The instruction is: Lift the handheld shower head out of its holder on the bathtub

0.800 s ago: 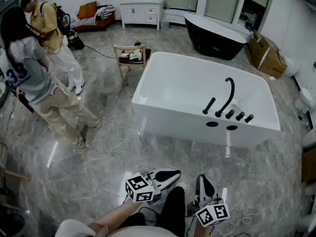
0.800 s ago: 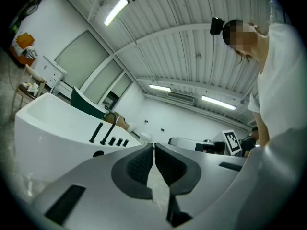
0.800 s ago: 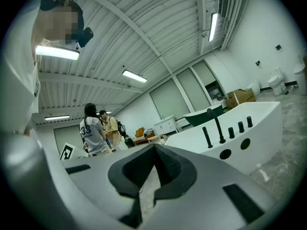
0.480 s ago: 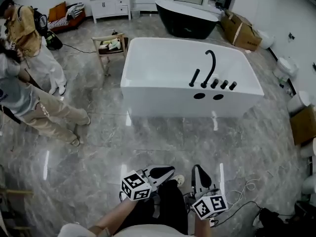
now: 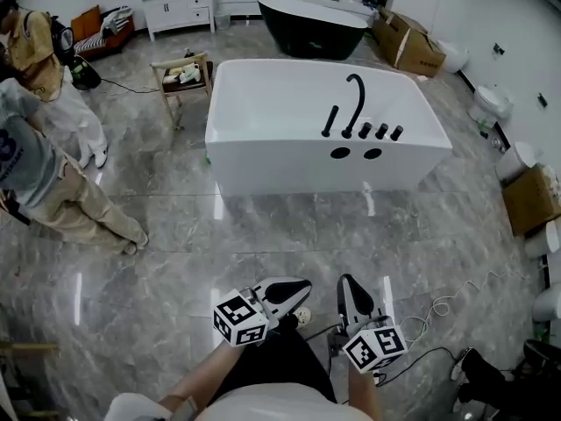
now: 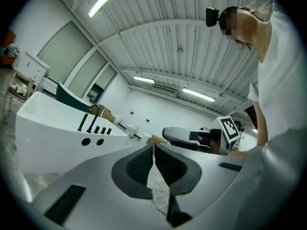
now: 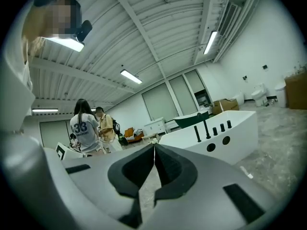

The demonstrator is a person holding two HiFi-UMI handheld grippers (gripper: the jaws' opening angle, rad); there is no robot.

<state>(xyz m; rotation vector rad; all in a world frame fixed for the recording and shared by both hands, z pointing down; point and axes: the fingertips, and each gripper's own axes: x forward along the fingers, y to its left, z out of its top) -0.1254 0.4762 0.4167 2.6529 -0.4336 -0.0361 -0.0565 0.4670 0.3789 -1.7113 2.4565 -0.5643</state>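
Observation:
A white bathtub (image 5: 263,147) stands across the floor from me. On its near rim a black handheld shower head (image 5: 330,121) sits upright in its holder, left of a curved black spout (image 5: 355,102) and three knobs (image 5: 381,132). My left gripper (image 5: 296,289) and right gripper (image 5: 348,284) are low in front of my body, far from the tub, both shut with nothing between the jaws. The left gripper view shows the tub (image 6: 43,128) and shower head (image 6: 82,122) at the left. In the right gripper view the tub (image 7: 240,128) and shower head (image 7: 197,133) are at the right.
Two people (image 5: 44,169) stand left of the tub. A wooden chair (image 5: 182,73) with items is behind it, with a black tub (image 5: 311,16) and a white cabinet (image 5: 180,3) further back. Cardboard boxes (image 5: 408,46) lie at the right, and a cable (image 5: 447,303) runs over the marble floor.
The head view has swung, so the tub now lies higher and more to the middle. Both grippers stay low by my body, still shut. The people have shifted towards the left edge.

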